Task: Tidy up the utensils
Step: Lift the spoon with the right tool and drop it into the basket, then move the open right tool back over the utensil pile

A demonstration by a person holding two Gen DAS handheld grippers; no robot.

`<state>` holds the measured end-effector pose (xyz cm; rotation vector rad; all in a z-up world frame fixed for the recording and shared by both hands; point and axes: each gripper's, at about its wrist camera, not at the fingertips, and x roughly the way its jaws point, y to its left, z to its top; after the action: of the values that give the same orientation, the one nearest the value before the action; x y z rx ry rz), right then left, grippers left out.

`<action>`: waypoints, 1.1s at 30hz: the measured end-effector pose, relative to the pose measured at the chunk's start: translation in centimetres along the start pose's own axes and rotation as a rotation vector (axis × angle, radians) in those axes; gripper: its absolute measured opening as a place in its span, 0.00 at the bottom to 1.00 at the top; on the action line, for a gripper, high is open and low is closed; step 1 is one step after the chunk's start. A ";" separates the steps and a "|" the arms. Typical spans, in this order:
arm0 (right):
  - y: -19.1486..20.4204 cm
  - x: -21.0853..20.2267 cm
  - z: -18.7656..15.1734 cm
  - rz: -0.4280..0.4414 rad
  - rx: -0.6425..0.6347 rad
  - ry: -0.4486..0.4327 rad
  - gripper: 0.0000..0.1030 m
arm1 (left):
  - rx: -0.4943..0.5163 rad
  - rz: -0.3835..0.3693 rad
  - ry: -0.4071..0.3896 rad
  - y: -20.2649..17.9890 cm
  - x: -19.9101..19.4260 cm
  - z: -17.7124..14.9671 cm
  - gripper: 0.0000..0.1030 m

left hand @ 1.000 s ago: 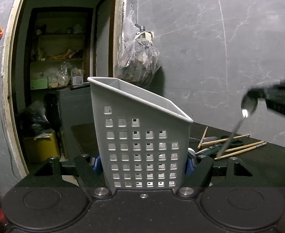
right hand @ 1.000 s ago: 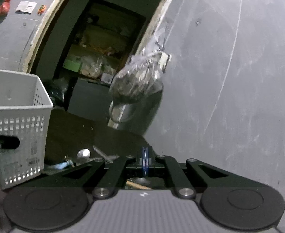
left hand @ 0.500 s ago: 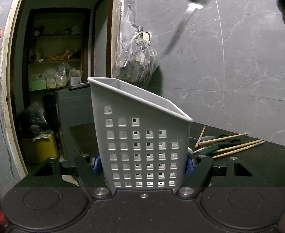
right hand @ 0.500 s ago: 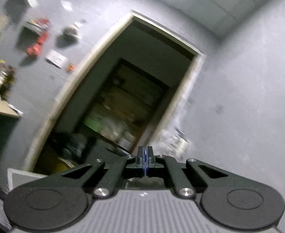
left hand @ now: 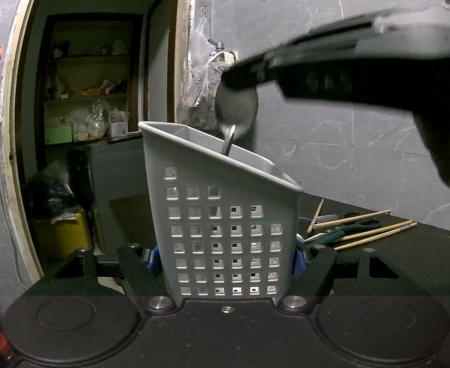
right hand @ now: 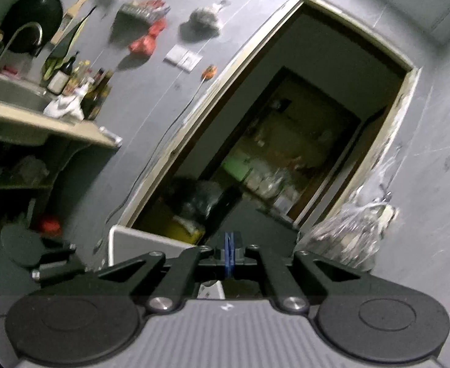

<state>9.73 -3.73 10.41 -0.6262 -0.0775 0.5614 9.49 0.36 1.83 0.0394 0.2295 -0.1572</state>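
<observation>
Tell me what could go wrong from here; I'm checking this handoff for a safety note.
The spoon hangs from the right tool with only its handle tip inside the basket; released crooked, it could catch the slanted rim. The basket, clamped low by the left tool, might tip. The scissors and chopsticks still wait.

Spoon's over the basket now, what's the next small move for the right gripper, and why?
Probably lower it a little, then open. The right gripper pinches the spoon by its bowl, handle pointing down just past the rim of the basket, which the left gripper clamps upright. Most of the spoon sits above the rim.
</observation>
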 end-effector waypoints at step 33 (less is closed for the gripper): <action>-7.5 -0.8 -6.1 -0.125 0.274 0.063 0.85 | 0.002 -0.004 -0.001 0.4 0.1 -0.2 0.74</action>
<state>14.01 -12.45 9.83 -0.3692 0.0200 0.4214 9.56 0.78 1.63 0.0411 0.2288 -0.1617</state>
